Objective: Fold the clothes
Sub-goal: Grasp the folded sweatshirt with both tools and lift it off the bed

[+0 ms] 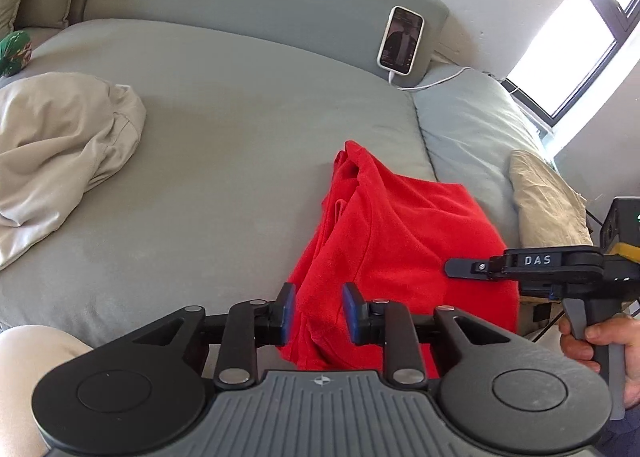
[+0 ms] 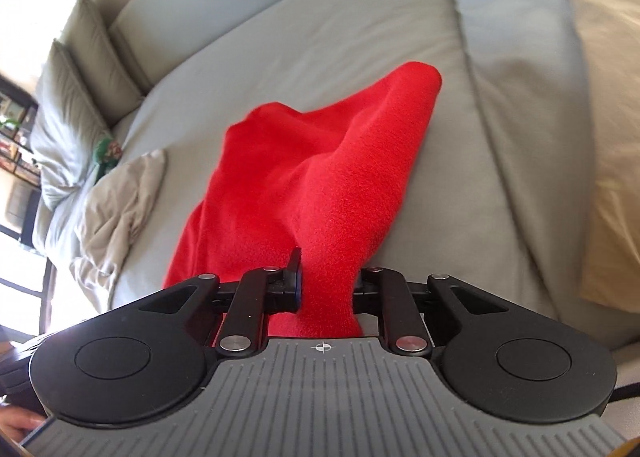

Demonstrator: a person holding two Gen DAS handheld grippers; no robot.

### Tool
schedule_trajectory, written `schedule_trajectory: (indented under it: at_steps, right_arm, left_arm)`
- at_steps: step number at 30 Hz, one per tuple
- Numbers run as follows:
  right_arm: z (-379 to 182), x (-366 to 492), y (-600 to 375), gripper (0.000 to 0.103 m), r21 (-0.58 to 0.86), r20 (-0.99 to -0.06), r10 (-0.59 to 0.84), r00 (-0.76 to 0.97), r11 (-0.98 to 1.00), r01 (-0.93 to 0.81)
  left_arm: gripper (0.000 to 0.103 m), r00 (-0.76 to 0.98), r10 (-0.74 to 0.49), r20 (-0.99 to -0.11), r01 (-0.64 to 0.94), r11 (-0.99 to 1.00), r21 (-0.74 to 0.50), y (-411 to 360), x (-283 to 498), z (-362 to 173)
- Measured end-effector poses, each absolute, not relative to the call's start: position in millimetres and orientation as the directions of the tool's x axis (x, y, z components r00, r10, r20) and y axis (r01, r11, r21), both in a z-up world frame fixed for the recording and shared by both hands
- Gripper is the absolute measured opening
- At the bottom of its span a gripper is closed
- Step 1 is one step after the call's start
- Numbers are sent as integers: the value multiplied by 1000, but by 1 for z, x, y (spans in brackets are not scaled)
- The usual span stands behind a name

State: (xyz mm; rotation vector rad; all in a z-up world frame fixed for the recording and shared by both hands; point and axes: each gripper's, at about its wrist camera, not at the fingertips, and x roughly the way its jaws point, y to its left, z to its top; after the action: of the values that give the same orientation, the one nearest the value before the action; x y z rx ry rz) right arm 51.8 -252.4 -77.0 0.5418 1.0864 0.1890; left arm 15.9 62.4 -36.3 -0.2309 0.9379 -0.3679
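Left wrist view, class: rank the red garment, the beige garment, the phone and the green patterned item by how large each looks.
1. red garment
2. beige garment, partly cropped and farther away, so unsure against red
3. phone
4. green patterned item, cropped at the edge

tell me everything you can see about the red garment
The red garment is bright red with a soft, fleecy-looking surface, unfolded and bunched into loose ridges. It lies on the grey-green bed, one lobe reaching away from the camera. The right gripper is clamped on a thick gathered bunch of it, which spreads out from the jaws. In the left wrist view the left gripper has red cloth between its blue pads, but whether they pinch it is unclear. No sleeves or collar can be made out.
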Motion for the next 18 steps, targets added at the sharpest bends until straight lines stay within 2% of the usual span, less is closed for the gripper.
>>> schedule_trajectory:
  at_steps: [2,6,8,10,13,18]
  right_arm:
    - [-83,47,-253,23,501,-787,392,475,857,122]
    - [-90,41,-250,35,502,-782,375,497,852,147]
    - [-92,38,-255,48,543,-762,406,505,825,157]
    - [-94,34,-262,53,586,-740,438,510,792,170]
    - [-98,29,-268,56,633,-714,468,521,749,194]
    - [-105,25,-281,56,698,-671,501,547,675,237]
  left_arm:
    - [35,573,-374,-729,193,926,-324,62,16,-29]
    - [68,635,-297,-713,126,951,-283,74,26,-20]
    - [71,635,-307,-709,109,944,-311,81,37,-20]
    - [76,617,-334,-713,105,932,-347,83,48,-23]
    - [76,555,-386,-737,133,916,-379,73,64,-32]
    - [77,454,-439,-775,281,896,-343,30,79,-52]
